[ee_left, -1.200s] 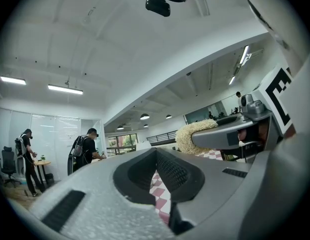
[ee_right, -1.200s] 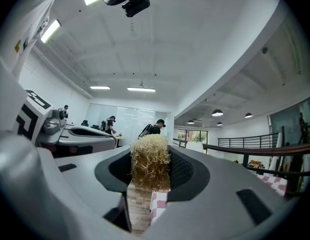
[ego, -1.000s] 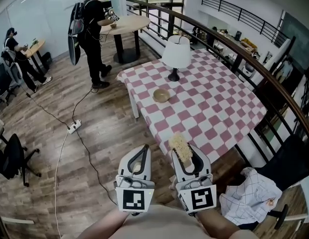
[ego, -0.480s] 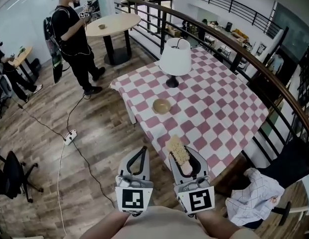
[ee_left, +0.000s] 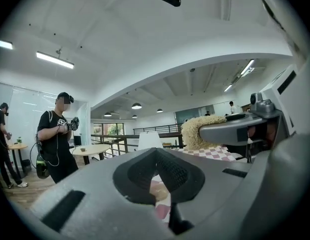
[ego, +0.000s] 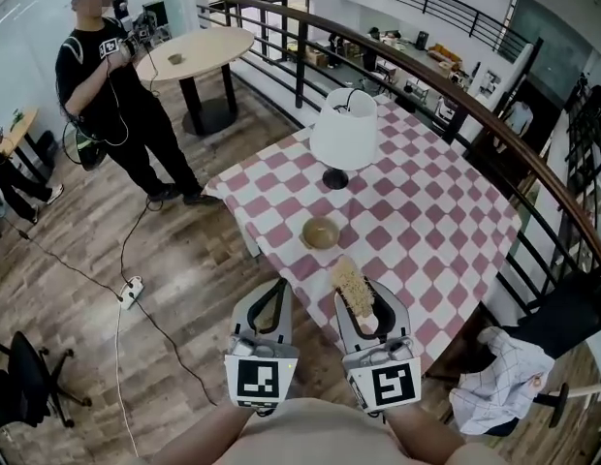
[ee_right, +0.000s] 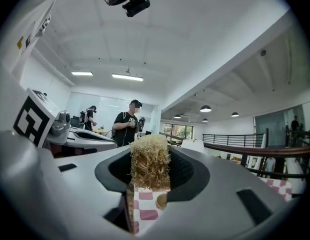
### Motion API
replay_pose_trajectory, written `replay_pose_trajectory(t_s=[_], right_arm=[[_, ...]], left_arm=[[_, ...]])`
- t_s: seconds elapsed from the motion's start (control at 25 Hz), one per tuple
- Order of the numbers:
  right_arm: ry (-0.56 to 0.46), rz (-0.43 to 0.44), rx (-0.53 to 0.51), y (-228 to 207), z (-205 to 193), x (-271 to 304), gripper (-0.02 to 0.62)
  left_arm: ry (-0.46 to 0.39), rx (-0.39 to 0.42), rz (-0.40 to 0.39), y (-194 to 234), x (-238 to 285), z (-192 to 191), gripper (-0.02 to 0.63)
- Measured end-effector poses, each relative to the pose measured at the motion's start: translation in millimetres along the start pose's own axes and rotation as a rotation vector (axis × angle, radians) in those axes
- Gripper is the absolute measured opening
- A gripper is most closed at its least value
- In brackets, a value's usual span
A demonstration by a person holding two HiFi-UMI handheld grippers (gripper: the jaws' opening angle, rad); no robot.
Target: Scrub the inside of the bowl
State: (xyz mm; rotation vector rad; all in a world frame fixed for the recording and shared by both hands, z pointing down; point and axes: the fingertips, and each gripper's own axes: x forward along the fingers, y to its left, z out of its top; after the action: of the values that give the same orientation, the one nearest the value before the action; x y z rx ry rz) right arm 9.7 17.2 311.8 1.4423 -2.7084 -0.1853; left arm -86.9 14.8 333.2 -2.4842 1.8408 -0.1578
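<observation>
Since the earlier frames the checked table [ego: 427, 211] and the bowl [ego: 320, 232] came nearer in the head view, and both grippers were carried forward towards the table's near corner. The standing person [ego: 111, 76] at the far left also appeared larger and closer.

The left gripper [ego: 277, 294] had its jaws pressed together with nothing between them. The right gripper [ego: 362, 298] was clamped on the scrubbing brush [ego: 351, 279], whose pale bristles stood up past the jaw tips. The bowl sat upright on the cloth near the table's near corner, just beyond the brush and not touching it, with the white lamp [ego: 344, 129] farther behind.

I judged that the step in hand was the approach, and that scrubbing had not yet begun. The next move seemed to call for bringing the bristles down into the bowl, and probably for opening the left gripper to steady the rim, because a light bowl could slide on the cloth.

No brand or word could be read. The cubes carried only black and white square patterns, and a small yellow label in the right gripper view was too small to read.
</observation>
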Motion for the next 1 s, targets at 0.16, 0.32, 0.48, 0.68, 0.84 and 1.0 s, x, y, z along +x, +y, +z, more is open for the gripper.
replay_pose_trajectory(t_s=[0.16,0.32,0.48,0.68,0.84,1.0], right_arm=[[0.004,-0.031,-0.014,-1.9,4.0,29.7,0.161],[0.012,-0.057,-0.021,-3.2,4.2,52.8,0.161],[0.021,-0.068,-0.033,-1.9,5.9,72.7,0.161],[0.026,-0.087,-0.05,-7.2,9.0,86.3,0.161],[0.032,-0.095,-0.064,-12.9,9.8,91.9,0.161],[0.035,-0.091,-0.06,-21.4,4.5,97.0,0.161]], left_arm=[[-0.005,0.005,-0.013,27.8,17.8,-2.1,0.015],[-0.019,0.02,-0.034,48.0,31.9,-2.4,0.015],[-0.004,-0.008,-0.05,63.2,45.8,-3.8,0.015],[-0.024,0.022,-0.076,72.8,60.1,-1.5,0.015],[-0.063,-0.028,-0.052,78.3,61.7,12.2,0.015],[-0.047,-0.035,-0.052,78.2,66.7,9.6,0.015]])
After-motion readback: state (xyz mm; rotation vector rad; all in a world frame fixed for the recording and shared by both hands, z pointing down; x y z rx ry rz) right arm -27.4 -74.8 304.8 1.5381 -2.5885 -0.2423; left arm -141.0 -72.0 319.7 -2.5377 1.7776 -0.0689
